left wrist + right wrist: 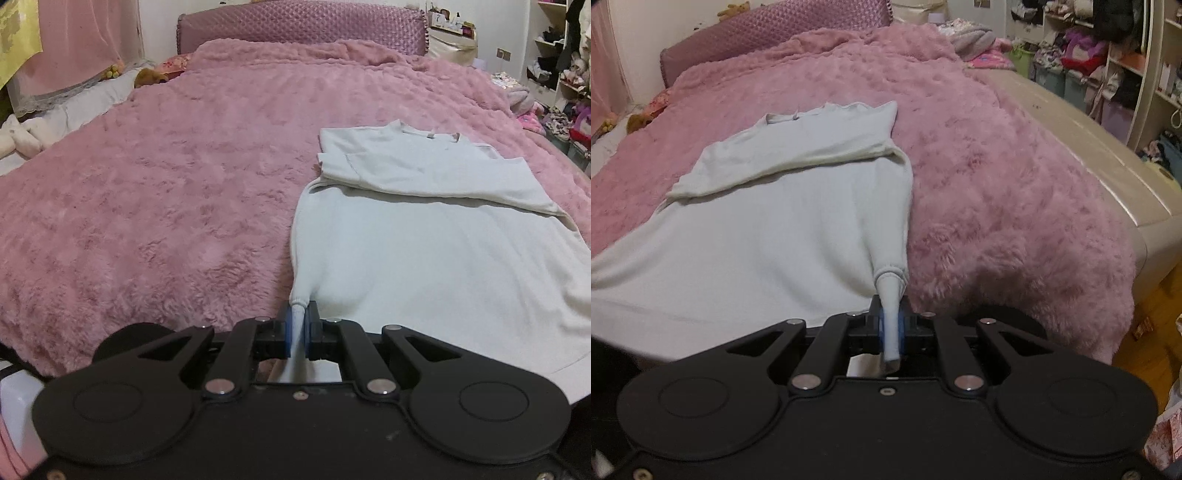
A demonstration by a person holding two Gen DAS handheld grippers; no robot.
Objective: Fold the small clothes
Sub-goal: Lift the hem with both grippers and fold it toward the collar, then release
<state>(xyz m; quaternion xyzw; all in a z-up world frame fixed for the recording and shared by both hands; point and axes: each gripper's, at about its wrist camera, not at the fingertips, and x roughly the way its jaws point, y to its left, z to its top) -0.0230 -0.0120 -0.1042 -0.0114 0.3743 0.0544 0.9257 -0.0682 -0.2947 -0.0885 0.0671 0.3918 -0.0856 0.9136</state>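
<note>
Lying on pink blanket (pixel 166 192), white shirt (pixel 424 229) pinched by both grippers, unobstructed

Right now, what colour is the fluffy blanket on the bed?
Pink. The fluffy blanket is plain pink all over, seen best in the left wrist view.

Pale, almost white shirt (pixel 443 236) spread over a fluffy pink blanket (pixel 166 206), the plush mottled in lighter and darker rose. At the top of the frame, a mauve headboard (pixel 303 27) with a quilted, bubbled pattern. Black left gripper (pixel 298 325) at the bottom, blue pads (pixel 289 332) against the pale cloth. In the right wrist view the black right gripper (pixel 891 328) shows blue too, and a beige bed edge (pixel 1071 140) runs along the right.
</note>
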